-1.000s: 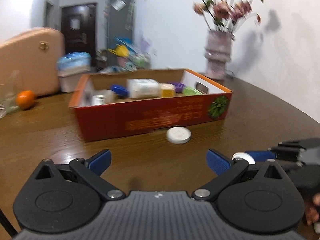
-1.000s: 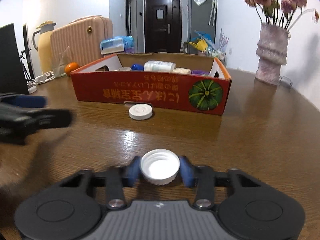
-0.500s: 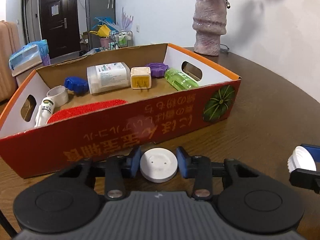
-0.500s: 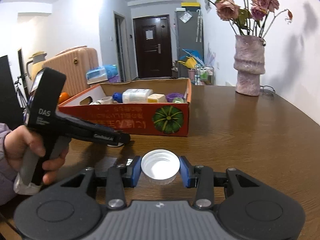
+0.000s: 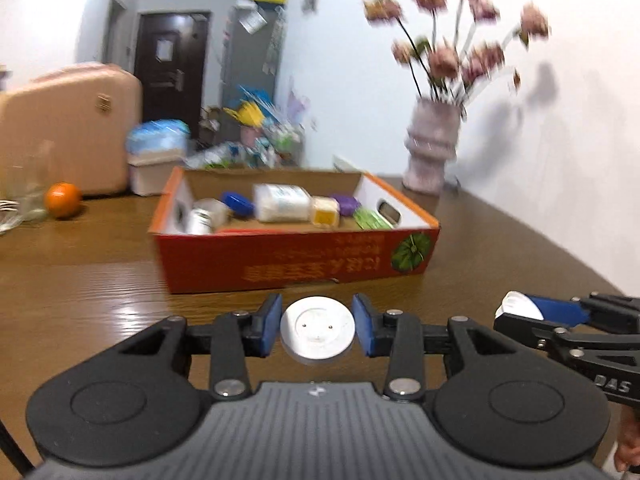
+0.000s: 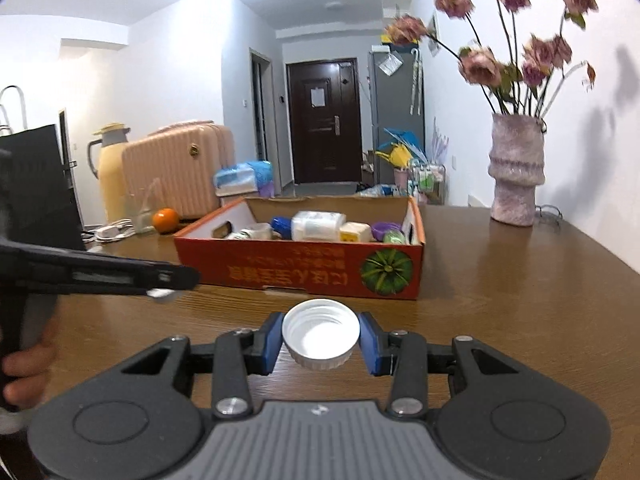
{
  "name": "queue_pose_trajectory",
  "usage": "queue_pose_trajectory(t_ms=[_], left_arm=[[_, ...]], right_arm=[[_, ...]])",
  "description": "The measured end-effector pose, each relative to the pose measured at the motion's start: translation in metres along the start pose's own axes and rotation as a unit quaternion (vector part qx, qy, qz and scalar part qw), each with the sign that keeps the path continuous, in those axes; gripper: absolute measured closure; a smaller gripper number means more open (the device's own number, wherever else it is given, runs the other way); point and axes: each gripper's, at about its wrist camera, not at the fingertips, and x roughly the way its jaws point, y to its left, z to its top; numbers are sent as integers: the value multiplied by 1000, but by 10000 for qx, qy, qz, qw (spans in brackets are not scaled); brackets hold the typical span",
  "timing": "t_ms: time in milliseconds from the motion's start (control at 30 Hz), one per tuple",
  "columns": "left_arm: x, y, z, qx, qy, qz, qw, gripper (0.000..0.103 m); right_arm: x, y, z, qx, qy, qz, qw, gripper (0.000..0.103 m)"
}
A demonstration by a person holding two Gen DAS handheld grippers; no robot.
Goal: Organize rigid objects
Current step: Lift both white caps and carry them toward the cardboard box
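In the left wrist view, the left tool is seen closed narrow on a white disc, which is pinched across its rim by the two blue pads. The disc is held clear of the counter, with the red cardboard box at 12 o'clock beyond it. The disc is judged light, stiff and smooth-edged, so a grip across the full width is the safe one; an off-centre pinch could let it squirt out. At 3 o'clock the right tool is seen side-on, with something white between its tips.

In the right wrist view, the right tool is closed on a white screw cap, held open side up by its ribbed wall. The ribs are judged to give good purchase, and the thin wall could flex under hard squeezing. The box lies at 12 o'clock, already holding bottles and caps. The left tool reaches in from 9 o'clock, blurred.
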Motion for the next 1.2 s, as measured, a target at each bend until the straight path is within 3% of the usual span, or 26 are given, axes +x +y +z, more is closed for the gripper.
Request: queue_pose_trajectory(t_ms=[300,567,700,900,1033,1200], left_arm=[[-123,42,-29,-666,-606,191,9958,64],[-202,47,-54,-575,-1110,381,9914,64],[-231,45,-59,-560,-1375,347,9883,64],[-237,39,-53,-535,-1526,169,9867,64],[-223,40,-56,-486,-1381,254,9889,64],[-188,47,-48,-369,-1183,347,9917,64]], right_arm=[[-52,56,-9,-188,-214,-125,9995,63],[-117,101,-19,-377,-1011,-313,9937,63],[-145,112,-26,-392,-1175,-398,9915,63],[-167,110,-38,-394,-1306,-529,9892,63],[-157,99,-40,-250,-1295,-763,9883,63],[-128,90,-30,-192,-1237,-613,9902,63]])
